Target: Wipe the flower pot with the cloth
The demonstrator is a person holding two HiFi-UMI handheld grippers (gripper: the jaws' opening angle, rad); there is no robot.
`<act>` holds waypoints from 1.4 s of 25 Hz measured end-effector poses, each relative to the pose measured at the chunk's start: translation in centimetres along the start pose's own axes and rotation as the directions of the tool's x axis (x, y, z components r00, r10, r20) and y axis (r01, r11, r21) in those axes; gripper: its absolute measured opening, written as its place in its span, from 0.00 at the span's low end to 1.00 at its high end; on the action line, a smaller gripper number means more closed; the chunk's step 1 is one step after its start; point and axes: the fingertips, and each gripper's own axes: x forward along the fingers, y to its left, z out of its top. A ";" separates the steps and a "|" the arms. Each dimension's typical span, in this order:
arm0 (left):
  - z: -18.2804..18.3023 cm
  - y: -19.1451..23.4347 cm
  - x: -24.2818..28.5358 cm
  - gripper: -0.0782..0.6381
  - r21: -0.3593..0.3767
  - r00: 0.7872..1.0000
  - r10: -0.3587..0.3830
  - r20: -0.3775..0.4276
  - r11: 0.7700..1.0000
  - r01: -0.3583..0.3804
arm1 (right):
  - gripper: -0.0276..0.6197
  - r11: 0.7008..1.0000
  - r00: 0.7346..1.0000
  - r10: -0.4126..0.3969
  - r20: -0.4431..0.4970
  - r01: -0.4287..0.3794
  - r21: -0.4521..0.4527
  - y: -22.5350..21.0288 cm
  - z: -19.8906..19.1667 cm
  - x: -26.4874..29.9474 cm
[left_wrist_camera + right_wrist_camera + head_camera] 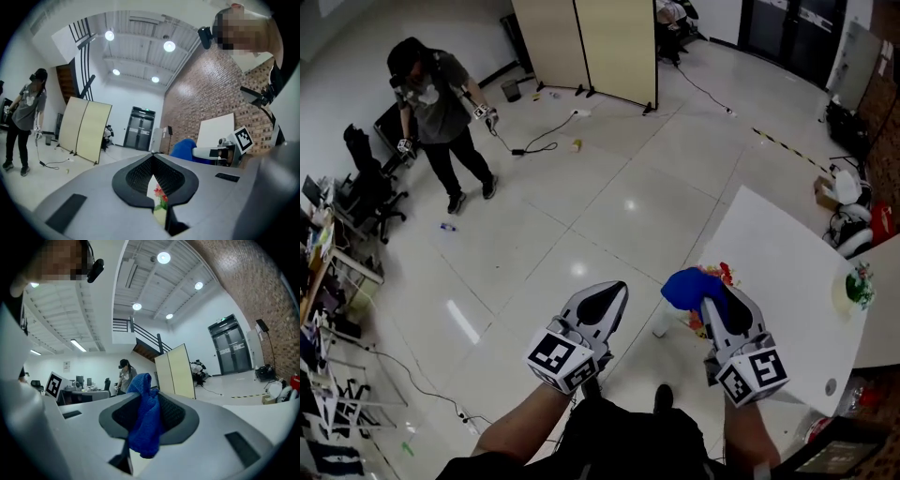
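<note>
White tiled office floor is filling most of the head view, with the white worktop (787,281) sitting at right. Right gripper (144,389) is clamping the blue cloth (146,423) between its jaws; the cloth is bunching above the tips and hanging below the pads. Left gripper (152,156) is carrying nothing, jaws meeting at the tips. Through the slit under them a red-flowered plant (160,196) in a pale pot is showing against white. Both grippers are hovering side by side, apart, off the worktop's near-left corner, with the cloth overlapping that corner in the head view. Red and yellow thing (724,274) is peeking out behind the cloth there, too covered to identify. Flower pot (855,286) is sitting near the worktop's right edge, well apart from both grippers; cannot tell if it's the plant seen through the slit. Farther out, another person (441,103) is standing on the floor, and a beige folding screen (600,42) is standing beyond.
</note>
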 end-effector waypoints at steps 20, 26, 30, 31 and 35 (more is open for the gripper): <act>3.8 11.9 10.8 0.11 -0.029 0.946 -0.320 -0.050 0.948 0.318 | 0.19 0.945 0.941 -0.326 0.092 0.328 -0.009 -1.1 3.6 10.1; 4.1 11.9 16.6 0.11 -0.023 0.910 -0.410 -0.067 0.912 0.409 | 0.19 0.906 0.902 -0.422 0.090 0.421 0.029 -5.2 3.6 11.4; 4.6 14.4 19.7 0.11 -0.024 0.874 -0.480 -0.069 0.877 0.480 | 0.19 0.872 0.869 -0.488 0.083 0.488 0.026 -6.2 3.9 14.8; 4.7 15.1 20.3 0.11 -0.023 0.862 -0.502 -0.075 0.865 0.502 | 0.19 0.862 0.859 -0.506 0.079 0.505 0.029 -6.4 3.9 15.7; 5.5 17.4 22.0 0.11 -0.052 0.785 -0.612 -0.098 0.791 0.610 | 0.19 0.818 0.814 -0.576 0.074 0.575 0.037 -6.4 4.7 18.9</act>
